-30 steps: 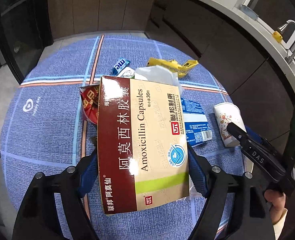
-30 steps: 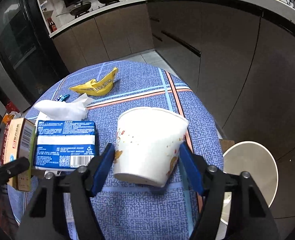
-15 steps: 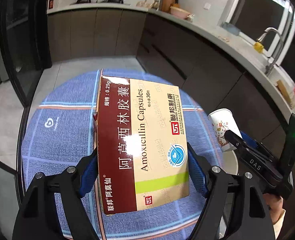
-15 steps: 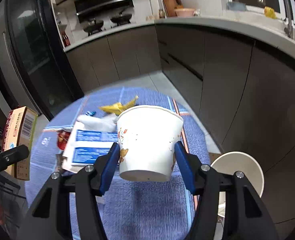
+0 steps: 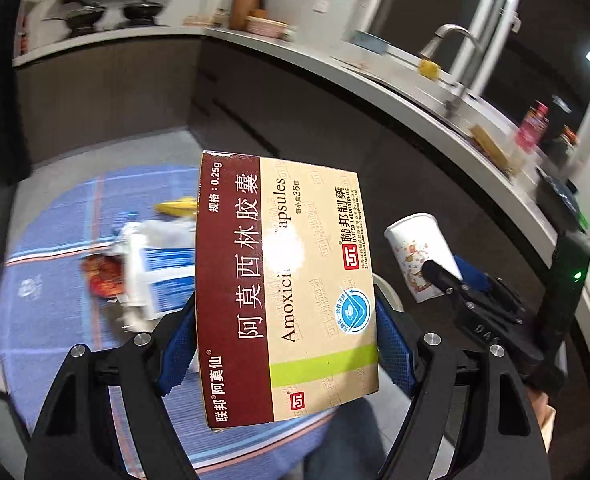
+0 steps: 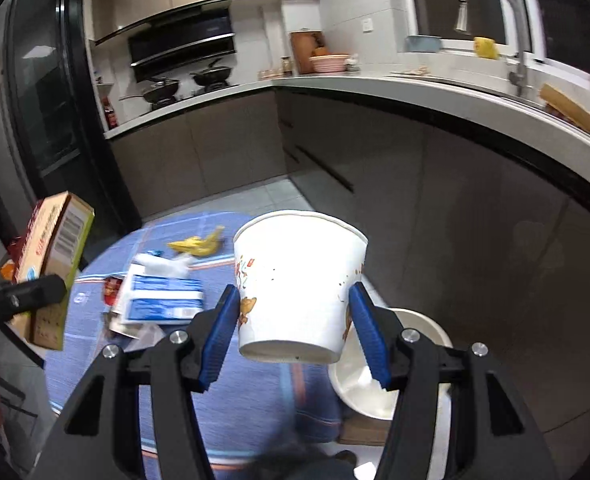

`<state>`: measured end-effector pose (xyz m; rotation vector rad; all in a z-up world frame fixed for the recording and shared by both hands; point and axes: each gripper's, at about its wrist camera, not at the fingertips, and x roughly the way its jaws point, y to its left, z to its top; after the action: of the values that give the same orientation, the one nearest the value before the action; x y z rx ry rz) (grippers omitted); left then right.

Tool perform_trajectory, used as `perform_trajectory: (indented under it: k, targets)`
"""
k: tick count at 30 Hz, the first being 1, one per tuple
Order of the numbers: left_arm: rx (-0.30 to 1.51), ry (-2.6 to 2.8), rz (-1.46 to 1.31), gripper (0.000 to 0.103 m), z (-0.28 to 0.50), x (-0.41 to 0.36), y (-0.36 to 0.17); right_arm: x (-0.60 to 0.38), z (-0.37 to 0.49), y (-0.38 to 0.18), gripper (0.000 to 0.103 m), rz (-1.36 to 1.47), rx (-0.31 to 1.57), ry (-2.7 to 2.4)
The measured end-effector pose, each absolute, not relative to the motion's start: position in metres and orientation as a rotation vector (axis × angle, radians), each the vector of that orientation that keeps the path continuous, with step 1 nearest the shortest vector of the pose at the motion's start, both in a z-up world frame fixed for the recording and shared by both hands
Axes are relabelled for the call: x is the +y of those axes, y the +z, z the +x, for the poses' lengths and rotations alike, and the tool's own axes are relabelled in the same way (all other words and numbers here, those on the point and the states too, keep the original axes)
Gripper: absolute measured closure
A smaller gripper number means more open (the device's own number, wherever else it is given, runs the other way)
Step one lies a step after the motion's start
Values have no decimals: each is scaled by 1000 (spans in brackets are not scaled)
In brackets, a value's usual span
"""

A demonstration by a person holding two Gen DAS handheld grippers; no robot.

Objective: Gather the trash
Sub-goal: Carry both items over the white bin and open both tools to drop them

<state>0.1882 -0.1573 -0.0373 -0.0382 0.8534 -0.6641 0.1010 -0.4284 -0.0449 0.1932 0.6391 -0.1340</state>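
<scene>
My left gripper [image 5: 285, 344] is shut on a red and beige Amoxicillin box [image 5: 283, 280], held well above the round blue-clothed table [image 5: 55, 320]. My right gripper [image 6: 295, 330] is shut on a white paper cup [image 6: 299, 280], also lifted off the table. The cup also shows in the left wrist view [image 5: 419, 254], and the box in the right wrist view [image 6: 51, 264]. A white trash bin [image 6: 375, 380] stands on the floor below and right of the cup. On the table lie a blue and white packet [image 6: 167, 300], a white tissue [image 6: 159, 266], a yellow wrapper [image 6: 197, 244] and a red wrapper [image 5: 103, 276].
Dark kitchen cabinets [image 6: 415, 200] and a counter with a sink faucet [image 6: 491, 12] curve around the far and right sides. A stove with pans [image 6: 187, 84] is at the back. A dark glass door [image 6: 43, 92] stands at the left.
Both grippers have risen away from the table with the box and the cup still held. The table and its litter now look smaller and lower in both views.
</scene>
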Motion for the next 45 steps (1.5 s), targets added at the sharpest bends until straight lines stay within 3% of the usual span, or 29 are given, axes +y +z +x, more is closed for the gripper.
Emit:
perform_trajectory:
  k: [11,22,31,40,45]
  targets:
    - [969,-878,51,29,220,-285,-79,-513,77,-117,46,264,737,-262]
    - [1114,-920,194,29,256,-393,-164,-563,97,-203,45,341,841,-228]
    - [1190,-906,289,29,267,-433,-215,-575,116,-252,44,337,916,-167]
    - [1188,-891,327,28,271,-446,-236,-579,122,-267,40,344,933,-147]
    - [1122,-903,323,9,273,-454,-236,-578,126,-266,29,331,924,-137]
